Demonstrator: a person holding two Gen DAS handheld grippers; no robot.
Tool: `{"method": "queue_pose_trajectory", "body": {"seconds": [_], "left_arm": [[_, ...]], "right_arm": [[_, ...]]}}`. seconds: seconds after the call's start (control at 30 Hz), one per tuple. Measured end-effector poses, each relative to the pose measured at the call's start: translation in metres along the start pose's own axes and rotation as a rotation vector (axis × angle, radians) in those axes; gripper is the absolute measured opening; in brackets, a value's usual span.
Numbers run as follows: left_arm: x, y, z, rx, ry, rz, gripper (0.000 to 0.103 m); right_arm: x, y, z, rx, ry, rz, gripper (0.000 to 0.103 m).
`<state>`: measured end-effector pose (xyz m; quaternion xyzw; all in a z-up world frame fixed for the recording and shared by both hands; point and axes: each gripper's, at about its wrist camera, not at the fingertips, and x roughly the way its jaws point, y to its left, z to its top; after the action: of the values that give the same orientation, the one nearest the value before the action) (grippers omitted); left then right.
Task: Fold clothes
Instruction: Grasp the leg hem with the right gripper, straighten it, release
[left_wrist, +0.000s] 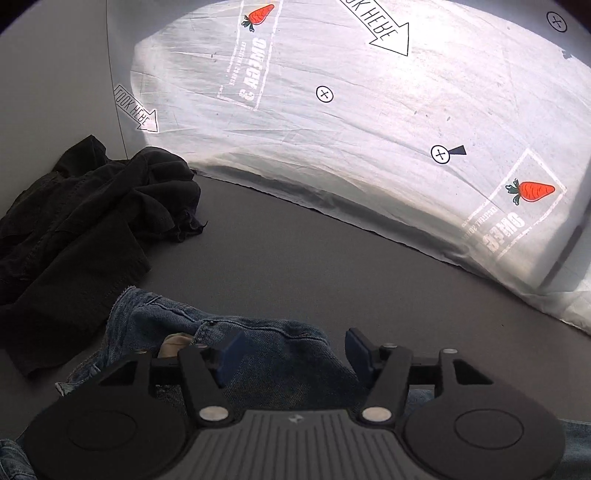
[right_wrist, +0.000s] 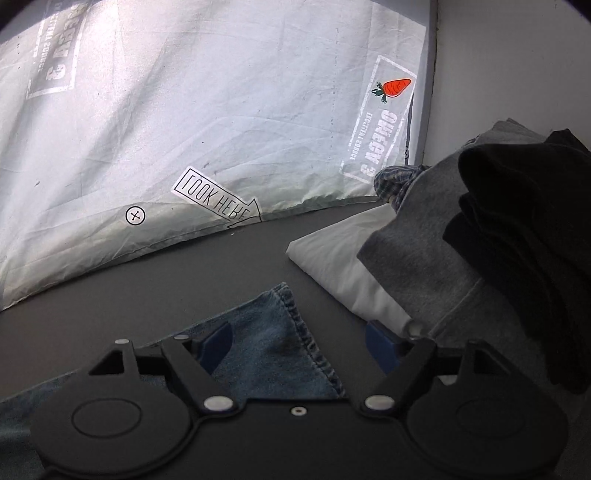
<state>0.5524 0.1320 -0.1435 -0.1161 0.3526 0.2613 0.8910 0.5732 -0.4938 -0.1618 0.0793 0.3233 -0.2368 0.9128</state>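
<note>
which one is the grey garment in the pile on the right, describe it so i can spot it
Start at the white printed sheet across the back of the dark table and follow it to the right-hand clothes pile. The grey garment lies there on a folded white cloth, under the black clothes. It is the only plain mid-grey piece.

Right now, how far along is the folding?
Done, it seems: a stack of folded clothes at the right, white, grey and black. In hand: the jeans lie flat on the mat under both grippers; the left gripper and right gripper are open, gripping nothing. Left: at least a crumpled black garment at the left, unfolded.
</note>
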Motion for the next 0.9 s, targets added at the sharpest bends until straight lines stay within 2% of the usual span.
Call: {"method": "queue_pose_trajectory", "body": {"seconds": [0.07, 0.17, 0.37, 0.4, 0.47, 0.5, 0.53, 0.57, 0.67, 0.77, 0.8, 0.83, 0.9], "left_arm": [[-0.004, 0.007, -0.009, 0.008, 0.027, 0.007, 0.063], [-0.010, 0.013, -0.029, 0.007, 0.081, 0.007, 0.064], [-0.018, 0.013, -0.069, -0.032, 0.184, -0.021, 0.064], [-0.020, 0.012, -0.074, -0.035, 0.195, -0.026, 0.065], [-0.024, 0.010, -0.083, -0.040, 0.212, -0.042, 0.070], [-0.025, 0.009, -0.087, -0.037, 0.217, -0.043, 0.071], [-0.026, 0.008, -0.090, -0.032, 0.222, -0.040, 0.072], [-0.026, 0.008, -0.092, -0.023, 0.225, -0.036, 0.072], [-0.026, 0.006, -0.096, 0.001, 0.238, -0.029, 0.074], [-0.026, 0.007, -0.093, -0.004, 0.251, -0.028, 0.074], [-0.028, 0.008, -0.092, -0.007, 0.253, -0.031, 0.074], [-0.029, 0.009, -0.090, -0.009, 0.256, -0.033, 0.074], [-0.035, 0.013, -0.088, -0.020, 0.249, -0.033, 0.074]], "right_arm": [[-0.010, -0.010, -0.017, 0.036, 0.024, -0.051, 0.080], [-0.032, -0.032, -0.045, 0.172, 0.058, -0.123, 0.081], [-0.036, -0.073, -0.078, 0.501, 0.174, 0.009, 0.079], [-0.034, -0.079, -0.082, 0.581, 0.182, 0.046, 0.078], [-0.032, -0.087, -0.084, 0.689, 0.176, 0.066, 0.077], [-0.027, -0.091, -0.083, 0.744, 0.187, 0.114, 0.071], [-0.021, -0.096, -0.083, 0.799, 0.200, 0.165, 0.058], [-0.016, -0.099, -0.083, 0.862, 0.212, 0.207, 0.051], [0.000, -0.104, -0.081, 1.012, 0.241, 0.298, 0.049], [0.013, -0.108, -0.073, 1.022, 0.227, 0.301, 0.044], [0.016, -0.110, -0.070, 1.011, 0.212, 0.285, 0.029], [0.014, -0.114, -0.067, 0.998, 0.177, 0.269, 0.005], [0.009, -0.121, -0.058, 0.961, 0.115, 0.231, 0.006]]}}
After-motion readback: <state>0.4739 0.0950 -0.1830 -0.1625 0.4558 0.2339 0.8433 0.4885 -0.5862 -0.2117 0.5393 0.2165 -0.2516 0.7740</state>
